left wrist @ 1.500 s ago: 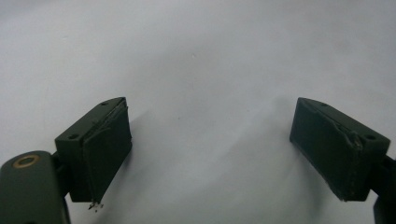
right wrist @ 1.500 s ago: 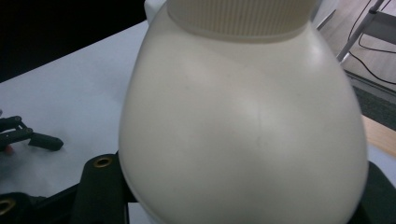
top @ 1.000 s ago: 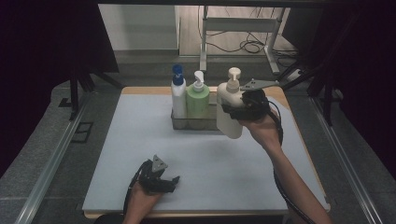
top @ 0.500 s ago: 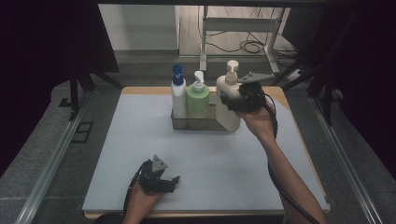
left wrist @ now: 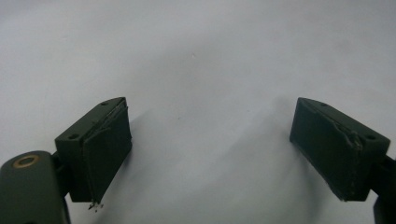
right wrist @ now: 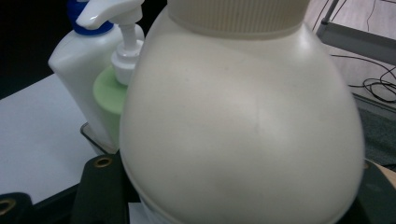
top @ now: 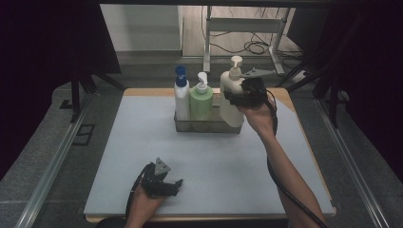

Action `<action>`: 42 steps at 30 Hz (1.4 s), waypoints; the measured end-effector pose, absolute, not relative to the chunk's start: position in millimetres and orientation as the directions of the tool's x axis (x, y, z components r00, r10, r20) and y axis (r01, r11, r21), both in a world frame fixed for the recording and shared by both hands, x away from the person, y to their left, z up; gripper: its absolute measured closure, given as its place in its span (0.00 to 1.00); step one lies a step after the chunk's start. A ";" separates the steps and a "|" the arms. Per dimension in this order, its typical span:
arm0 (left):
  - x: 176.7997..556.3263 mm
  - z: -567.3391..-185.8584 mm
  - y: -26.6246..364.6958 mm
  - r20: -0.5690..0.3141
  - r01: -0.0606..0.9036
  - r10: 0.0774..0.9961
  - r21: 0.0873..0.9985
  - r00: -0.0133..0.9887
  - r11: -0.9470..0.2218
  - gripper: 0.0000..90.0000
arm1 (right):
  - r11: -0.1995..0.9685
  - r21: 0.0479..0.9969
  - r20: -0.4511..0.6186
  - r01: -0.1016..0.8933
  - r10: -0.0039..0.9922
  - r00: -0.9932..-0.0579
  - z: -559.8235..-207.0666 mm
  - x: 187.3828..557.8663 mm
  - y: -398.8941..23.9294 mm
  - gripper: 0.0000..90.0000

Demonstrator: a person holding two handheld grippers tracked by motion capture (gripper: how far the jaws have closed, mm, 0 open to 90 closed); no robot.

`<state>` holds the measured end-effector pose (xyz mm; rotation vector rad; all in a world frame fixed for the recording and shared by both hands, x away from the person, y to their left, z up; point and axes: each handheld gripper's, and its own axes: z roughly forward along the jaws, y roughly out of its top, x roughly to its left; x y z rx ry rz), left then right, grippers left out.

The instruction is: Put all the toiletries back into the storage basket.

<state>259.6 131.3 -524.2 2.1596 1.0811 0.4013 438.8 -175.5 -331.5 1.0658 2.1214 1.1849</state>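
Carrying the cream pump bottle [top: 231,97], clenched in the right gripper [top: 237,98], leftward since a second ago, now hovering at the wire caddy's [top: 209,126] right end beside the green pump bottle [top: 201,100]; resting the left gripper [top: 167,186] released on the surface [top: 142,137].

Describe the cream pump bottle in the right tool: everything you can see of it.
The cream bottle looks like smooth, slightly glossy plastic, with a rounded shoulder, a ribbed collar and a matching pump head on top. It stands upright at the right end of the clear tray, beside the green bottle; whether its base rests inside the tray cannot be told. The right tool grips its body from the right side, jaws on either flank. No label shows.
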 end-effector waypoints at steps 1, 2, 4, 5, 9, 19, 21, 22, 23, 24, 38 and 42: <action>259.6 -524.2 131.3 -0.026 0.584 0.794 0.692 0.608 -0.424 0.14 | 0.321 0.861 -0.040 0.394 0.815 -0.578 -331.4 440.5 -175.1 0.43; 259.6 -524.2 131.3 -0.026 0.584 0.794 0.692 0.608 -0.424 0.14 | 0.320 0.861 -0.039 0.395 0.816 -0.576 -331.3 442.0 -174.6 0.43; 259.5 -524.3 131.1 -0.030 0.585 0.795 0.694 0.606 -0.420 0.14 | 0.319 0.863 -0.040 0.393 0.818 -0.575 -331.6 445.0 -173.5 0.43; 259.5 -524.3 131.1 -0.030 0.585 0.795 0.693 0.606 -0.420 0.14 | 0.318 0.862 -0.040 0.394 0.818 -0.574 -332.0 446.5 -172.7 0.43; 259.5 -524.3 131.1 -0.030 0.585 0.795 0.694 0.606 -0.420 0.14 | 0.322 0.860 -0.047 0.396 0.823 -0.566 -334.7 452.4 -169.4 0.43; 259.6 -524.3 131.2 -0.030 0.585 0.795 0.693 0.606 -0.421 0.14 | 0.312 0.865 -0.049 0.393 0.832 -0.552 -343.0 467.7 -163.9 0.43; 259.6 -524.3 131.1 -0.030 0.585 0.795 0.693 0.606 -0.421 0.14 | 0.311 0.866 -0.051 0.391 0.835 -0.548 -344.5 470.2 -162.6 0.43; 259.6 -524.3 131.1 -0.030 0.585 0.795 0.693 0.606 -0.421 0.14 | 0.310 0.868 -0.053 0.389 0.835 -0.548 -345.1 471.4 -162.2 0.43; 259.6 -524.3 131.2 -0.029 0.585 0.795 0.693 0.607 -0.421 0.14 | 0.309 0.868 -0.053 0.388 0.835 -0.547 -345.6 472.6 -161.6 0.43; 259.6 -524.3 131.2 -0.030 0.585 0.794 0.693 0.607 -0.421 0.14 | 0.308 0.869 -0.051 0.388 0.835 -0.548 -346.1 473.8 -161.0 0.43; 259.6 -524.0 131.6 -0.026 0.586 0.793 0.688 0.609 -0.427 0.14 | 0.309 0.871 -0.065 0.383 0.843 -0.534 -362.9 487.2 -150.9 0.43; 259.5 -524.0 131.5 -0.027 0.587 0.794 0.688 0.608 -0.426 0.14 | 0.315 0.867 -0.067 0.386 0.842 -0.536 -369.6 489.2 -148.7 0.43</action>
